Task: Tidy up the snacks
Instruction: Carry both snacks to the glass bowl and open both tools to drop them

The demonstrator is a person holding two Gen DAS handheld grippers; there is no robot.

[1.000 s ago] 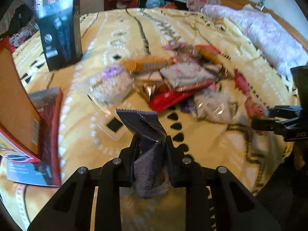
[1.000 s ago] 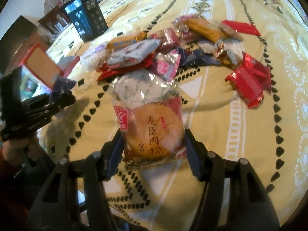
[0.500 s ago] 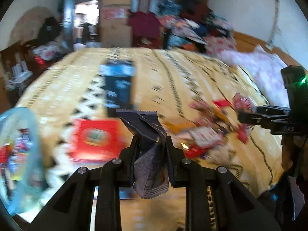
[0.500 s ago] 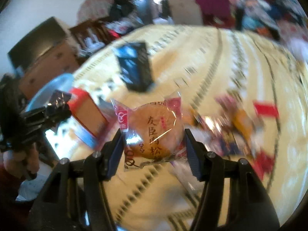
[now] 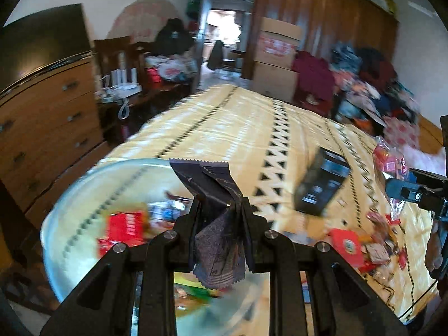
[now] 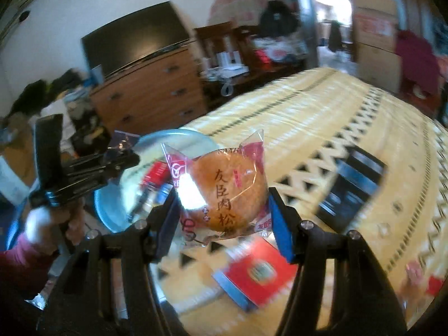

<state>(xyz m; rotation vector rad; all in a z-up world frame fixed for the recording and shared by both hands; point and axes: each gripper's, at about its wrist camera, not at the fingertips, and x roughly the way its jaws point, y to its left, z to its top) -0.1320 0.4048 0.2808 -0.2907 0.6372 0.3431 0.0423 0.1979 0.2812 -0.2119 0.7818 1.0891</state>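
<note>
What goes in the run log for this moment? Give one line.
left hand-held gripper: shut on dark wrapper | right hand-held gripper: shut on wrapped pastry | clear bowl: holds snacks

**Readable print: one wrapper only**

The clear pastry packet (image 6: 224, 193) carries dark Chinese characters down its front, 友臣肉松, with a red round logo at its upper left corner. Print on the dark snack wrapper (image 5: 215, 224), the black box (image 6: 352, 187) and the red box (image 6: 257, 271) is too blurred to read.
</note>
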